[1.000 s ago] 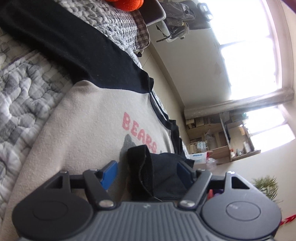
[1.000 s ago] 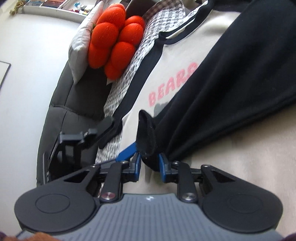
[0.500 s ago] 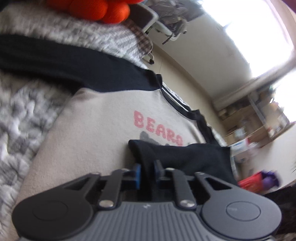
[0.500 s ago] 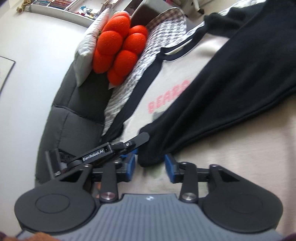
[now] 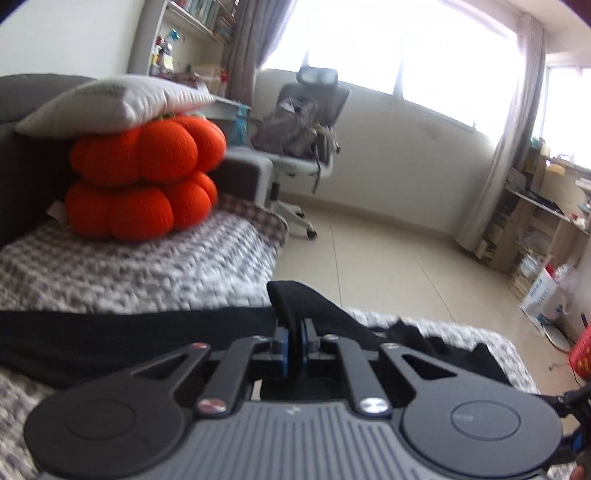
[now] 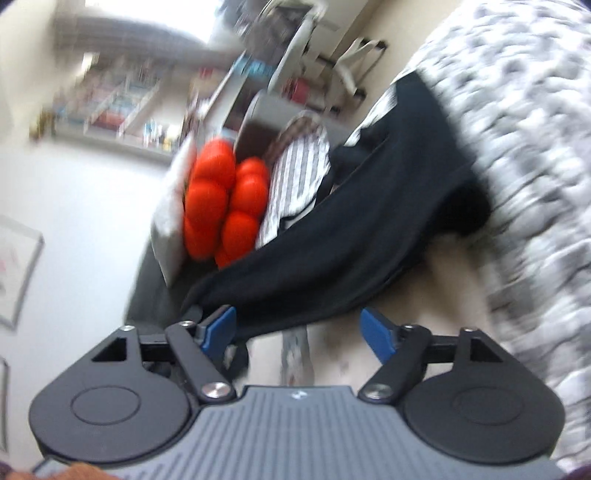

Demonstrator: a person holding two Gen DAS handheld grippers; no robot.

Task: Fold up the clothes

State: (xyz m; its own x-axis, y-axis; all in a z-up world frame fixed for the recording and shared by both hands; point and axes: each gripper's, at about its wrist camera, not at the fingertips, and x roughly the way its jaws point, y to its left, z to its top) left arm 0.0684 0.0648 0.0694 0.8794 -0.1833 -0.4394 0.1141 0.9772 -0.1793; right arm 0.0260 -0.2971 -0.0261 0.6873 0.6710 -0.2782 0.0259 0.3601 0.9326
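Fold barely begun: our left gripper (image 5: 294,341) is clenched on the black sleeve (image 5: 295,299) of the sweatshirt (image 6: 369,240) spread on the quilted bed (image 5: 147,269); our right gripper (image 6: 299,330) is opening, grasping nothing; body unfolded

A: What sits at the head of the bed?
B: An orange cushion (image 5: 142,182), lumpy like a pumpkin, resting on the grey-and-white quilt (image 5: 147,266). A pale pillow (image 5: 107,105) lies on top of it, against a dark headboard (image 5: 22,122).
A: And past the bed?
B: An office chair (image 5: 306,125) with a bag (image 5: 291,129) heaped on its seat, under bright windows (image 5: 369,48) with curtains (image 5: 517,129). Wall shelves (image 5: 192,33) hold books and small items.
A: On the right?
B: A wooden shelf unit (image 5: 535,221), cluttered, with a cardboard box (image 5: 543,295) on the tiled floor (image 5: 388,266) beside it and a red basket (image 5: 581,354) at the edge.
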